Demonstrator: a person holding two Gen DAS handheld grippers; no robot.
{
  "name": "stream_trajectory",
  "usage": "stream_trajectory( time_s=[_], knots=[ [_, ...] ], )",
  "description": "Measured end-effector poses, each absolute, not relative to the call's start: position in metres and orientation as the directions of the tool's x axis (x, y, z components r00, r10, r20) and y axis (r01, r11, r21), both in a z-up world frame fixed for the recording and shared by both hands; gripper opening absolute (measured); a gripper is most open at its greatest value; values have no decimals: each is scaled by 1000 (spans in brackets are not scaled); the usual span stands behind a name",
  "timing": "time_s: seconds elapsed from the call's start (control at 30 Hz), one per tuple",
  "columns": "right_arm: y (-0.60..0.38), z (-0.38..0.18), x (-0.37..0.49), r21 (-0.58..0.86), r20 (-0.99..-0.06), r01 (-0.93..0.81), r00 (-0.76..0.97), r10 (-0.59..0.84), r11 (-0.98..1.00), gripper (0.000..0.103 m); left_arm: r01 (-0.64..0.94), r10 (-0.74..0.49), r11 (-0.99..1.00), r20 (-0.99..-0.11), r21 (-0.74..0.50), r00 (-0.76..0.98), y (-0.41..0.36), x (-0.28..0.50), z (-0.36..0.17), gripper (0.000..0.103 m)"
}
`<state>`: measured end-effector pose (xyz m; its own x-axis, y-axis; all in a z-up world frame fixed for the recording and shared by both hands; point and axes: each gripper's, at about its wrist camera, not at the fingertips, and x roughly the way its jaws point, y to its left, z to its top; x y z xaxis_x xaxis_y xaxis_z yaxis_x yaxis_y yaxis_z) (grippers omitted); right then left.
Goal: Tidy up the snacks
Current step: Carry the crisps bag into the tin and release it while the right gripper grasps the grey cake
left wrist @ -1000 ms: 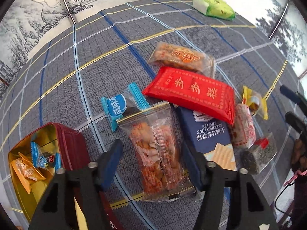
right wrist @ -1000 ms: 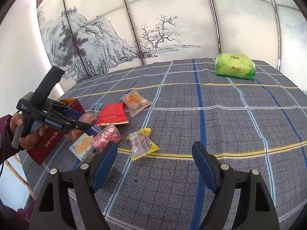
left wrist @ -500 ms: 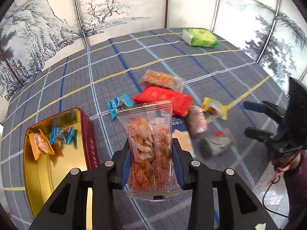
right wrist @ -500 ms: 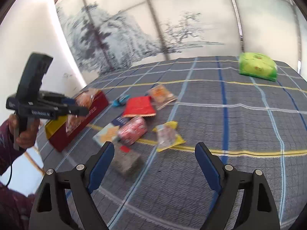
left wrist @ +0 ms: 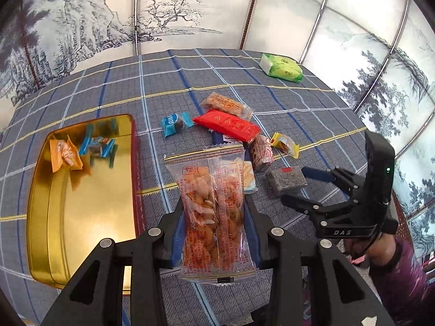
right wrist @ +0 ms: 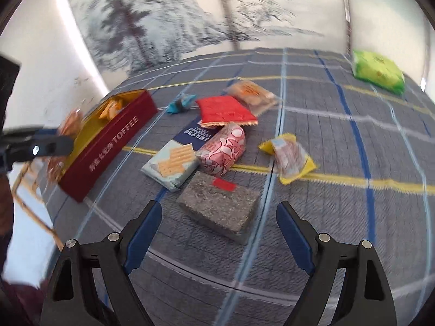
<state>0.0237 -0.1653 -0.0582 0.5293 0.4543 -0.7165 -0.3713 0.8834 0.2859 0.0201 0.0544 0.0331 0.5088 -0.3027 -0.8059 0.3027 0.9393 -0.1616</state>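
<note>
The clear packet of orange crackers (left wrist: pixel 216 212) is up off the cloth, pinched at its lower half between the blue pads of the left gripper (left wrist: pixel 214 233), which is closed tight on it and holds it upright in the air, just to the right of the open toffee tin (left wrist: pixel 81 203). That tin, gold inside and red outside, already has an orange sweet (left wrist: pixel 65 154) and a couple of blue-wrapped ones (left wrist: pixel 100 145) lying at its far end, so I'd say the job is in its carrying stage: one snack lifted, on its way to the tin. What it calls for next, to my eye, is a swing to the left until the packet hangs over the bare gold floor, then a release low enough that the long bag lies flat rather than catching the red rim. The right gripper (right wrist: pixel 218 228) is spread wide and holds nothing, hanging low over the grey speckled block (right wrist: pixel 220 203), seemingly lined up to take it. Beyond lie the pink patterned packet (right wrist: pixel 221 149), the soda cracker pack (right wrist: pixel 176 160), the yellow-edged sweet (right wrist: pixel 289 157), the red packet (right wrist: pixel 224 110), and far off the green pack (right wrist: pixel 378 72) on the checked tablecloth (right wrist: pixel 326 135).
</note>
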Motion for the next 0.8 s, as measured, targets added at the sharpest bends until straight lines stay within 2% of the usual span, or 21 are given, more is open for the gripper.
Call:
stream_trajectory(
  time_s=[0.17,0.2,0.23,0.27,0.5,0.8],
  knots=[
    [-148,-62,26,228,-732,-291,577,361,929,86,298,-308,939,-800,-170,515,62,16,33,35],
    [-148,-62,28,219,-737,-276,582,344,936,84,301,-312,938,-799,-173,514,64,15,34,35],
    [-149,-61,30,210,-736,-273,588,335,939,78,299,-311,938,-799,-173,515,65,14,33,35],
    [-148,-62,30,195,-741,-275,588,325,941,64,296,-311,939,-799,-175,515,67,12,32,35],
    [-156,-56,30,187,-741,-305,580,338,934,59,263,-310,944,-797,-196,518,86,6,30,35],
    [-204,-33,25,240,-694,-216,643,323,946,59,200,-278,960,-783,-198,556,119,-4,36,35]
  ],
)
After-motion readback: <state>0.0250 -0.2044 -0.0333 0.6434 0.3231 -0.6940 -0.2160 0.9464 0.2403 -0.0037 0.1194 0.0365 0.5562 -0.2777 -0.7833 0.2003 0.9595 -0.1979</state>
